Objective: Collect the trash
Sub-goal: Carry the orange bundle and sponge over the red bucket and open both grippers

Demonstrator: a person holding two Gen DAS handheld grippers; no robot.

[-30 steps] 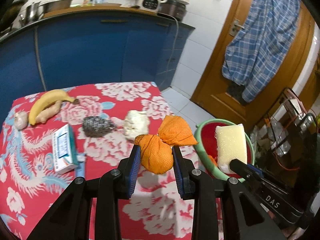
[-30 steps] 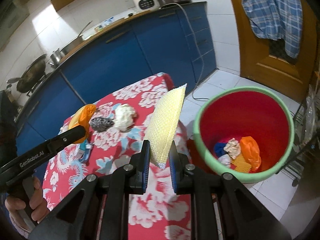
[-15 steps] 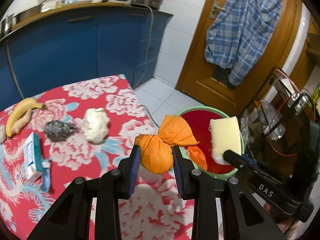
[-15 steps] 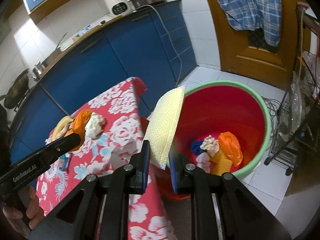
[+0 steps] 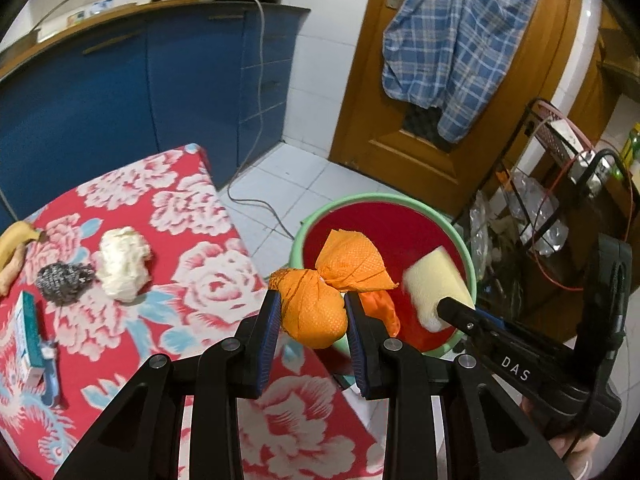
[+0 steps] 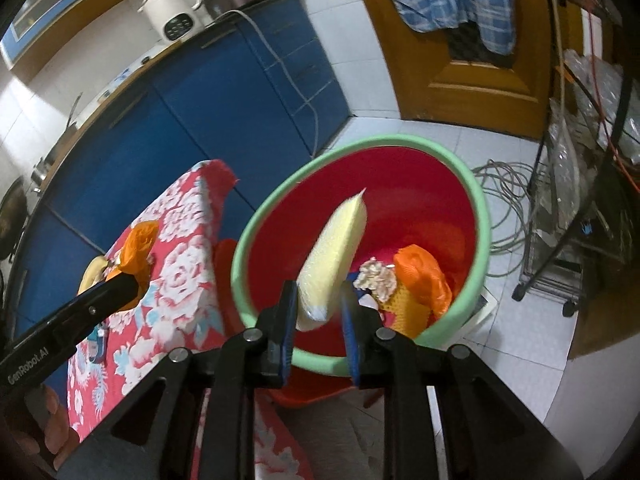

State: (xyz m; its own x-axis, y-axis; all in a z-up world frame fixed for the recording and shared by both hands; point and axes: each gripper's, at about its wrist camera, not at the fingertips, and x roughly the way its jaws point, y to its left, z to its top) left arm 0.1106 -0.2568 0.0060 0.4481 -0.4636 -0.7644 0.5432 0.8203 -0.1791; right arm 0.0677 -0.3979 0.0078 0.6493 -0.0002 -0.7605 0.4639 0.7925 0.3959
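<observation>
- The right gripper (image 6: 320, 296) hung directly above the open mouth of the red bucket (image 6: 360, 148), pointing steeply down into it. It was plainly the nearer of the two tools to the drop.
- Its jaws had just been opening with the yellow sponge (image 6: 336, 252) between them. The sponge looked smeared while the fingers looked sharp, so the hold read as let go rather than clenched.
- The sponge's long axis ran away from the jaws and leaned to the right, over the bucket's interior. A fall from there would likely land inside.
- The left gripper (image 5: 310, 300) was clamped on the orange bundle (image 5: 312, 312), with both blue pads pressing its sides.
- From that gripper the bucket lay ahead, to the right and lower. The bundle sat about over the table's edge and the bucket's near rim, so a short carry rightward seemed needed before release.
- The bundle was a knotted, dimpled mesh cloth, round below and flaring into a loose flap above: soft and light.
- The sponge was a pale slab with a netted face, and looked squashy.
- The bucket was smooth plastic with a green rim. An orange bag (image 6: 424, 276) and a crumpled wad (image 6: 376, 278) lay at its bottom.
- On the flowered tablecloth (image 5: 200, 272) a white lump (image 5: 122, 262) and a steel scourer (image 5: 64, 280) lay just beside each other, well apart from both tools.
</observation>
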